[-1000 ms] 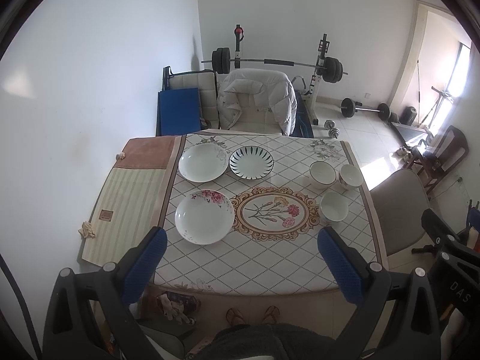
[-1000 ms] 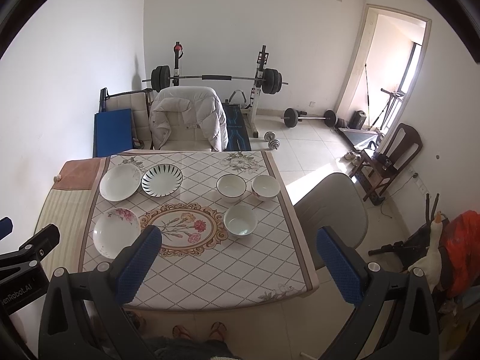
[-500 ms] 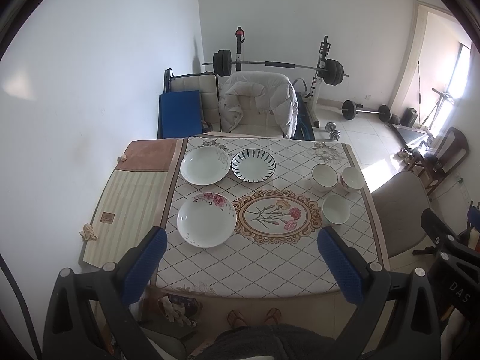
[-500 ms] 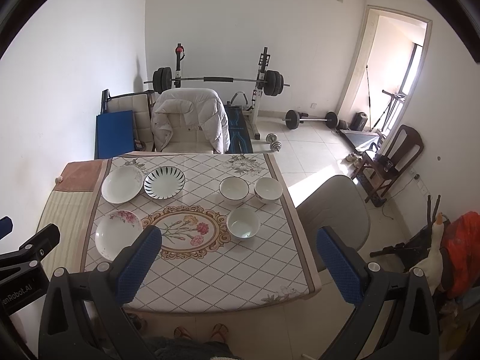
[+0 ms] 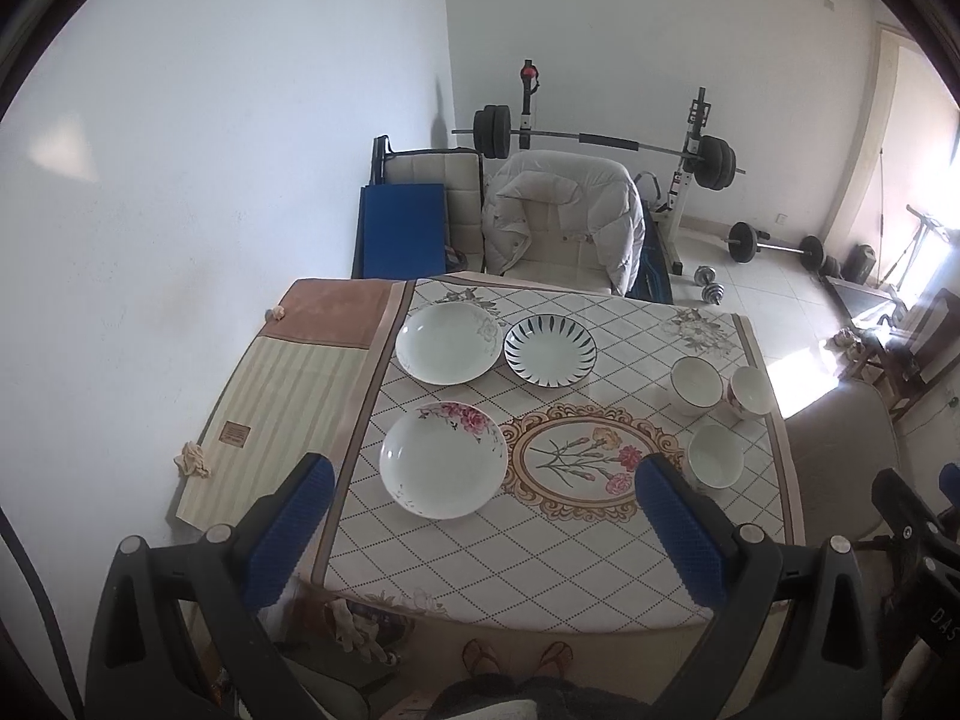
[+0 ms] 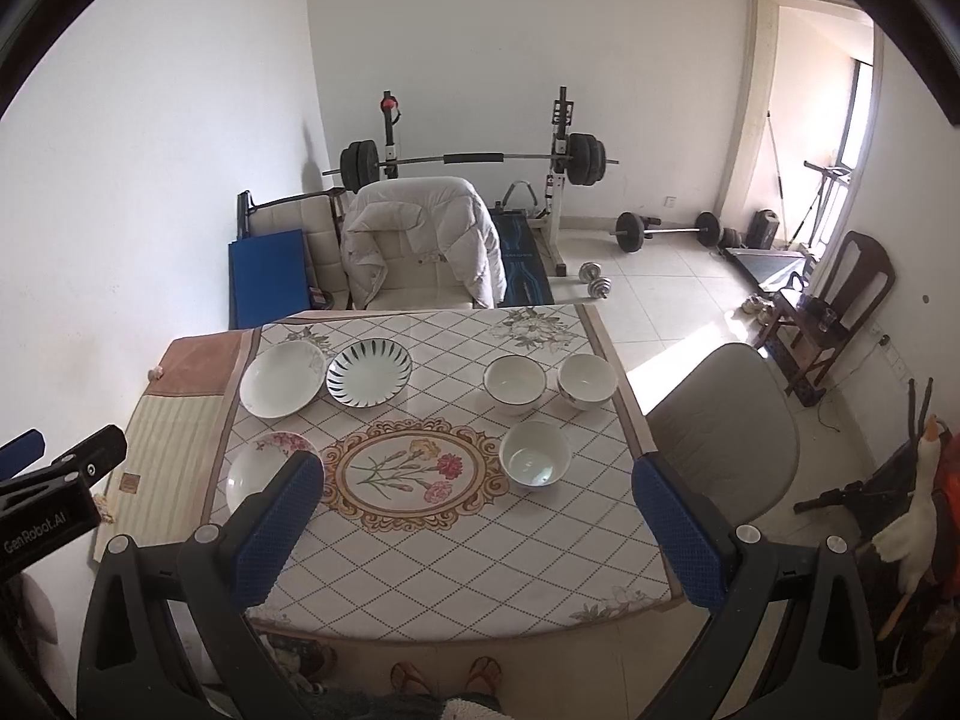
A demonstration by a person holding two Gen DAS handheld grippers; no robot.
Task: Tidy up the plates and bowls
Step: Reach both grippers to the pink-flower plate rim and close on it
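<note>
Left wrist view: left gripper [image 5: 480, 516] spread wide, holding nothing, above the table's [image 5: 540, 564] near edge. Pink-flowered white plate [image 5: 443, 459] near the left edge; plain white plate [image 5: 447, 343] and blue-striped plate [image 5: 550, 350] side by side toward the far edge.

Right wrist view: right gripper [image 6: 480, 516] wide, holding nothing. Three white ceramic bowls [image 6: 515, 384] [image 6: 587, 381] [image 6: 534, 461] clustered by the right edge.

Table [image 6: 456, 576] covered by a diamond-patterned cloth with a floral medallion [image 6: 414, 471] at centre; beyond the table's far edge, a chair draped with a white padded jacket [image 6: 420, 240]; behind that, a barbell rack [image 6: 474, 159]; left of the chair, a blue mat [image 6: 267, 273]; right of the table, a grey chair [image 6: 729, 438]; striped runner [image 5: 282, 414] along the table's left side.
</note>
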